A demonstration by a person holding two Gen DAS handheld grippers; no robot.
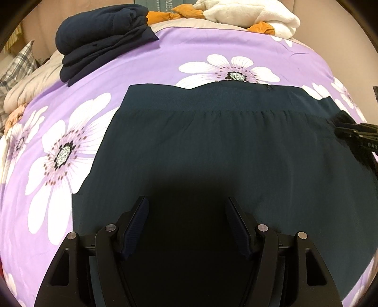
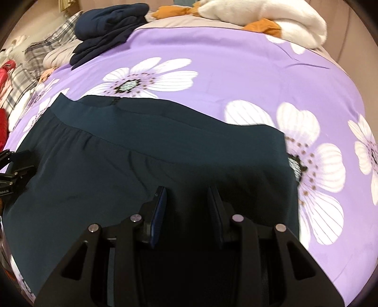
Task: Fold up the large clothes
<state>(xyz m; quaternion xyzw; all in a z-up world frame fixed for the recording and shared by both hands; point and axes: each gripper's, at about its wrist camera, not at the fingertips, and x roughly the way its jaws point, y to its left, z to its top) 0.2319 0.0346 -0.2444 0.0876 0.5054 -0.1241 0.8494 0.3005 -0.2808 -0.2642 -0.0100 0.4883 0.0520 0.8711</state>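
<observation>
Nearest the lens in the left wrist view, the left gripper [image 1: 186,212] is standing wide, its pads apart with nothing pinched between them, hovering over the near part of the dark teal garment [image 1: 212,146]. In the right wrist view, the right gripper [image 2: 186,203] is set narrower, with dark cloth lying below the gap; whether the pads are pressing any fabric cannot be told.

The garment is lying flat across the purple floral bedspread [image 1: 165,54], filling the middle of both views. Its broad waistband [image 1: 212,99] is running across toward 12 o'clock, with gathers just below it.

Step in hand, as judged: both grippers are hanging over the spread garment before a fold, and no edge is yet lifted. The next move calls for each gripper to take hold of a side or near edge, then carry it over evenly.

Farther off, at 10 o'clock, a stack of folded navy clothes [image 1: 101,37] is resting near the bedspread's far edge. At 1 o'clock a white plush toy [image 1: 248,14] with orange parts is lying at the far side.
</observation>
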